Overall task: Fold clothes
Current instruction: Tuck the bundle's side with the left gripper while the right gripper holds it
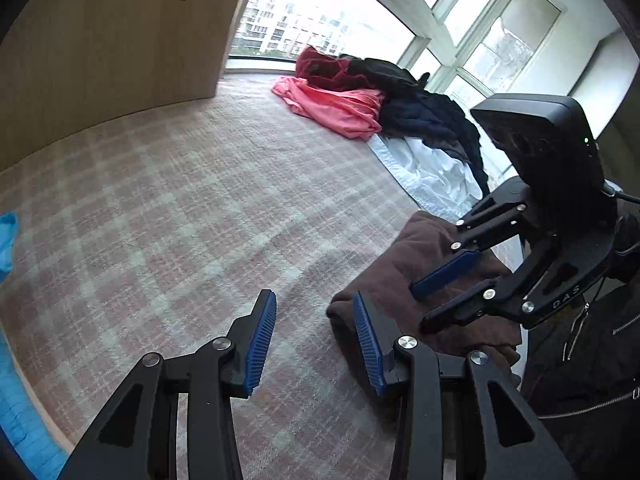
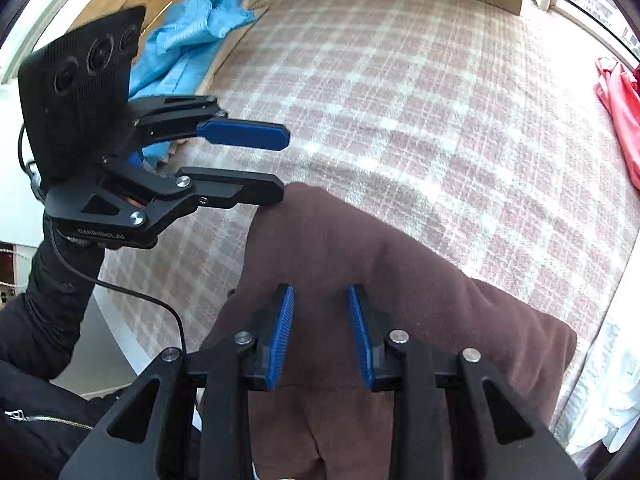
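Across the plaid bedspread [image 1: 180,208] that fills both wrist views, most of the surface lies bare, with a heap of unfolded clothes [image 1: 384,96] piled at the far end under the window [image 1: 480,20]: a dark red piece, a pink one, dark navy ones and a white one trailing toward the near side. A light blue garment [image 2: 196,36] sits off the other edge of the bed. Nearer the person lies the piece being worked, a brown garment [image 2: 400,280], spread on the bedspread at the near edge and looking at least partly doubled over, with a rounded folded edge at its far side. The right gripper [image 2: 320,332] points steeply down over the middle of this brown cloth, its blue pads [image 2: 280,336] standing partly apart with nothing pinched between them; whether the tips touch the fabric I cannot tell. The left gripper [image 2: 256,164] is beside the cloth's far left corner, jaws also partly apart and empty, its lower finger just at the edge of the fabric; in its own view the cloth's corner lies by the right finger rather than between the two. Judging from this, the step in hand is taking hold of the brown garment for a fold. The next move calls for each gripper to settle on an edge or corner, close on it, and carry it over evenly so the layers do not bunch.
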`<state>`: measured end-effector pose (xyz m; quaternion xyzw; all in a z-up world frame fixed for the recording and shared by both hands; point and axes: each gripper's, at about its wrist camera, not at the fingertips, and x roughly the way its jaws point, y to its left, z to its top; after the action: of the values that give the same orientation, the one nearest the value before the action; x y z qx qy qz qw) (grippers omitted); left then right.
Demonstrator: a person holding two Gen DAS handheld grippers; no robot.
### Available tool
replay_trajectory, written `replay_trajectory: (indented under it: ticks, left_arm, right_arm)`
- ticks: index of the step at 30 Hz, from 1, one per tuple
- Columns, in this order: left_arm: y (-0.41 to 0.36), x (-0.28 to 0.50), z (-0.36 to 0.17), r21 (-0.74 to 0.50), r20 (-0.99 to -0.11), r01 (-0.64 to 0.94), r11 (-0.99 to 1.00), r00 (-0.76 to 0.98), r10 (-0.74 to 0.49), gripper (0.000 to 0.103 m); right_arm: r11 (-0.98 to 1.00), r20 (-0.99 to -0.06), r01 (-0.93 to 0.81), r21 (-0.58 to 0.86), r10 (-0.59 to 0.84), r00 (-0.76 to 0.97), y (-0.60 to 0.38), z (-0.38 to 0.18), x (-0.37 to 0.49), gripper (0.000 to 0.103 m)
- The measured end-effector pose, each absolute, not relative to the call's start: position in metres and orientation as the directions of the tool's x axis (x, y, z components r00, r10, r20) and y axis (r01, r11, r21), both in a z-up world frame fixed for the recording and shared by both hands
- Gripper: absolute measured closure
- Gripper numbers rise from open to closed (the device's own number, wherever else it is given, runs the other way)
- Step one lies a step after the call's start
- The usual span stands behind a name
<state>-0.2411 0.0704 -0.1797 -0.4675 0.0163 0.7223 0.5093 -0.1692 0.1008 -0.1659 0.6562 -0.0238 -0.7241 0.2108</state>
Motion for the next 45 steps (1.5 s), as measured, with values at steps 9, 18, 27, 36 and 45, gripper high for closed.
replay_trajectory:
  ticks: [9,18,27,36,45]
  left_arm:
    - [0.091,-0.237,-0.202,-0.487,-0.717,-0.765,-0.421,0.075,0.693,0.083]
    - [0.070,-0.239,-0.211,-0.567,-0.700,-0.627,-0.534,0.026,0.714,0.091]
    - [0.042,-0.211,-0.161,-0.484,-0.739,-0.568,-0.666,-0.142,0.658,0.090]
    - [0.088,-0.100,-0.190,-0.450,-0.823,-0.645,-0.617,0.032,0.567,0.081]
    - [0.133,-0.060,-0.133,-0.380,-0.769,-0.771,-0.512,-0.044,0.638,0.077]
  right_arm:
    - [-0.897,-0.934,0.290,0.334,-0.355,-0.022,0.103,-0.176,-0.163,0.074]
    - [-0.876,-0.899,0.256,0.410,-0.436,-0.051,0.114,-0.183,-0.166,0.075]
    - [-0.894,-0.857,0.123,0.431,-0.448,-0.253,0.189,-0.136,-0.115,0.073]
    - [-0.939,-0.927,0.158,0.307,-0.332,-0.176,0.202,-0.172,-0.055,0.073]
    - [-0.939,-0.880,0.043,0.340,-0.334,-0.336,0.250,-0.147,-0.009,0.073]
